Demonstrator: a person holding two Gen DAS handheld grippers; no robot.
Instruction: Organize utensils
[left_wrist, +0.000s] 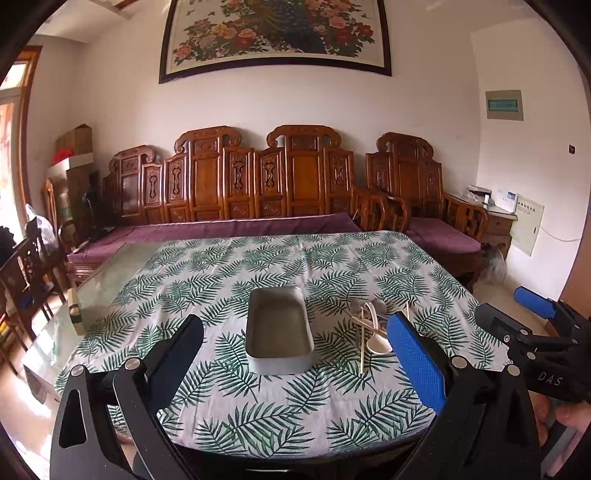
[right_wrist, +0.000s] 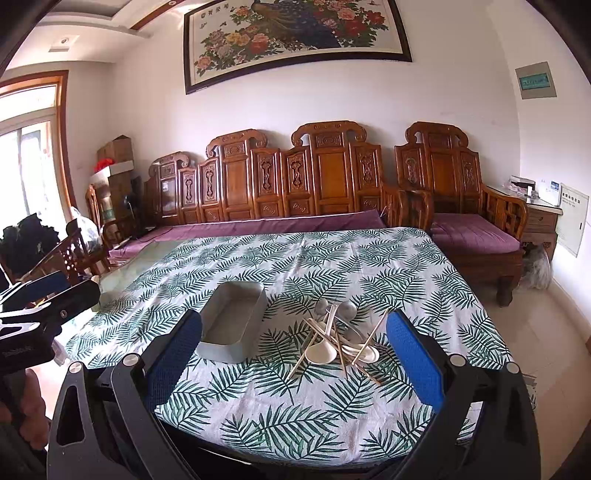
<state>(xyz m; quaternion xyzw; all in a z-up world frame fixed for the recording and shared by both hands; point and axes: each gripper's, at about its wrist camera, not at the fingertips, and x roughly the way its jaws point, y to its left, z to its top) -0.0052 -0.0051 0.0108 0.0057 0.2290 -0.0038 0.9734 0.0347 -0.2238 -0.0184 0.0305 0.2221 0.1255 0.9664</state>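
Both the left gripper and right gripper hover above the leaf-print tablecloth with jaws spread, empty. The metal tin sits mid-table; at its three o'clock lies the pile of spoons and chopsticks, seen whole only from the right wrist.

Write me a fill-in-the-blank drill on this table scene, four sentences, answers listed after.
1. The metal tray holds ____ utensils.
2. The spoons and chopsticks lie in a ____ on the tablecloth.
3. Seen from the right wrist camera, that pile lies to the ____ of the tray.
4. The left gripper and the right gripper are both ____.

Answers: no; pile; right; open
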